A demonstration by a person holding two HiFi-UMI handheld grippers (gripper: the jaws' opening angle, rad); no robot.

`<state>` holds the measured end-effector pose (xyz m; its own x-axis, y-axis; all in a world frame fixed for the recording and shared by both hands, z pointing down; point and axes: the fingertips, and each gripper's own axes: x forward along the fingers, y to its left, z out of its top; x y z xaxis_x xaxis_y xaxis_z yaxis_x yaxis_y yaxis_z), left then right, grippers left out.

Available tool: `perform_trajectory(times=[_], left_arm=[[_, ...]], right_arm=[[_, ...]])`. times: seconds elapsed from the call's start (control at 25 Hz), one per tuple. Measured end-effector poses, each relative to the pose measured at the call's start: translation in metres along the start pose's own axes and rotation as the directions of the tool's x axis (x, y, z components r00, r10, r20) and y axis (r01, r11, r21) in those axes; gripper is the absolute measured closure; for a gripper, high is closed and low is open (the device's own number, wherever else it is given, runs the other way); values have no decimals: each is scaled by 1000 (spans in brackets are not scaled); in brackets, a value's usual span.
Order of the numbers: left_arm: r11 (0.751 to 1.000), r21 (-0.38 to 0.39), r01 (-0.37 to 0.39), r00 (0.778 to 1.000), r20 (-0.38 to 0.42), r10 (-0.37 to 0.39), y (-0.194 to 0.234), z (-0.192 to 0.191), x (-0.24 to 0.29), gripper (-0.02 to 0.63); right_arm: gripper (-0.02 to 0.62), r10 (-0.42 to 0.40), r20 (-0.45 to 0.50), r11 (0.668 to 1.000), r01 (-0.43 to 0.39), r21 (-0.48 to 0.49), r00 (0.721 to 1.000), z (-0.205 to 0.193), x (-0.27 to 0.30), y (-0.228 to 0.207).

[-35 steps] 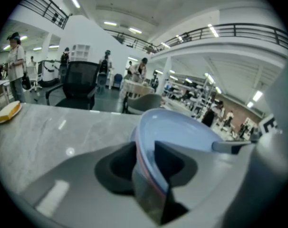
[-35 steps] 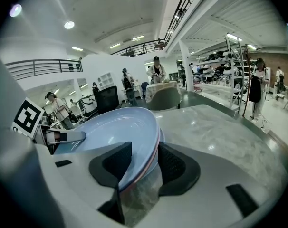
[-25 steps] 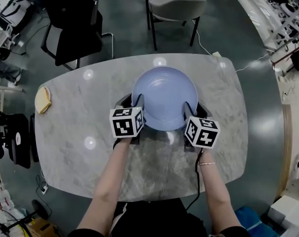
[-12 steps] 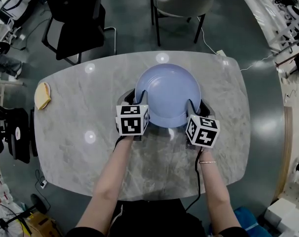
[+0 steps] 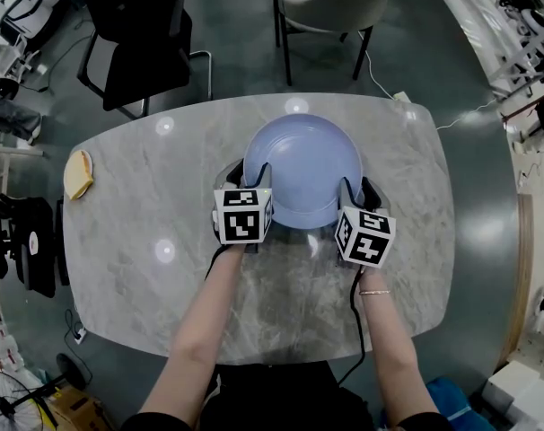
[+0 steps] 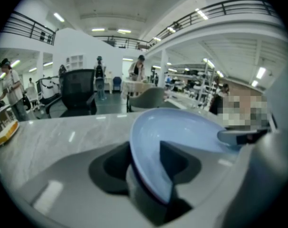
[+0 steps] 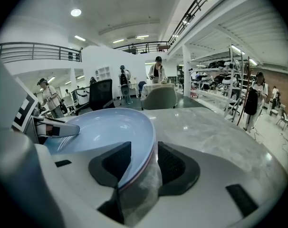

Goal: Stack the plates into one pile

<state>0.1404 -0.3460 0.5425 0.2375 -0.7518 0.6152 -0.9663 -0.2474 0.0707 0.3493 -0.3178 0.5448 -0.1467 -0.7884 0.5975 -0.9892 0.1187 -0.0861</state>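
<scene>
Plates [image 5: 303, 164] are piled at the centre of the table [image 5: 137, 214]. The near right rim is pinched by the right gripper [image 5: 355, 191]. The jaws of the left gripper [image 5: 252, 178] have just been opening and are spread around the near left rim. The pile could be tilted or dragged by this one-sided hold.

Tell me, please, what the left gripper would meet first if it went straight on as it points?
The blue plate: its rim already stands between the jaws of the left gripper, which have just been opening. Going on would probably seat the rim deeper; the marble table lies beyond.
</scene>
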Motion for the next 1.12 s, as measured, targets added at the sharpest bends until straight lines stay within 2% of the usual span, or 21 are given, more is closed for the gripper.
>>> perform_trajectory(times=[0.12,0.2,0.36,0.48,0.68,0.92,1.12], left_arm=[[1000,10,-30,1000,-8,30,5,-4,0,378],[999,15,-41,999,-18,41,9,-11,-2,377],[999,-34,-39,999,0,39,13,-11,-12,385],[998,-61,-33,998,44,36,12,-1,-28,414],[998,-61,-15,993,118,22,8,15,-60,458],[1000,-21,-7,982,190,11,1,32,-99,515],[1000,9,5,971,240,-7,-3,39,-126,560]], right_arm=[[430,-3,10,1000,3,2,1000,1,-5,-1],[430,-5,19,1000,5,-2,1000,0,-11,-1],[433,2,48,1000,-2,-2,999,5,-24,-2],[438,21,77,1000,-21,-3,997,11,-35,1],[449,60,144,998,-59,-13,988,27,-60,17],[490,109,228,994,-106,-27,967,49,-98,36],[548,135,279,991,-131,-33,951,57,-125,49]])
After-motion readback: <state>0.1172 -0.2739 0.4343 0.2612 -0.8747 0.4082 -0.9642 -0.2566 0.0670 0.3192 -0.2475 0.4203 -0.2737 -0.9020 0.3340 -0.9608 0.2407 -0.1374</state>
